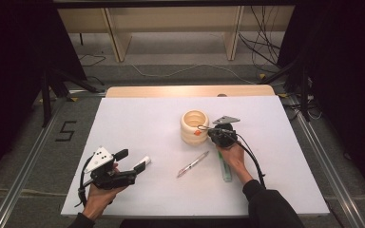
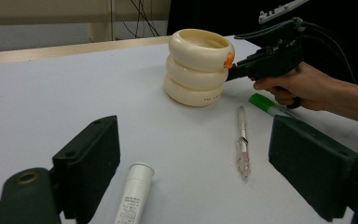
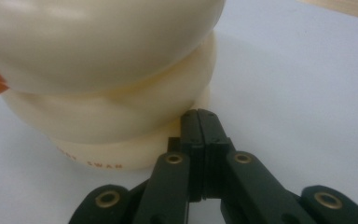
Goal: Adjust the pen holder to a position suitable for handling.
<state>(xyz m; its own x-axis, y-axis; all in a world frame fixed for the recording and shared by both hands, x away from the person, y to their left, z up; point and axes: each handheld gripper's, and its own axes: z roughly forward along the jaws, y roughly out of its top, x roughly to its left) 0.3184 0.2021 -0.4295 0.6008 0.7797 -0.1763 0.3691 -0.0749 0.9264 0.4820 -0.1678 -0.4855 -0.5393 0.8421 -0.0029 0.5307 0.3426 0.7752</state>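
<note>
The cream ring holder stands a little behind the middle of the white board, with free surface on all its sides; the far edge of the board is near behind it, and the widest open area is to its left. In front of the holder, toward you, a pink pen lies at an angle, and a green marker lies just to the right of the pen, partly under your right hand. A white tube lies far to the front-left of the holder.

Your right gripper is at the right side of the holder, very close to the small orange part under the top ring. In the right gripper view its jaws are pressed together with nothing between them, tips just beside the lower rings; touching or not, you cannot tell. Your left gripper is spread wide and empty, and the tube lies beside its left jaw, not gripped.
</note>
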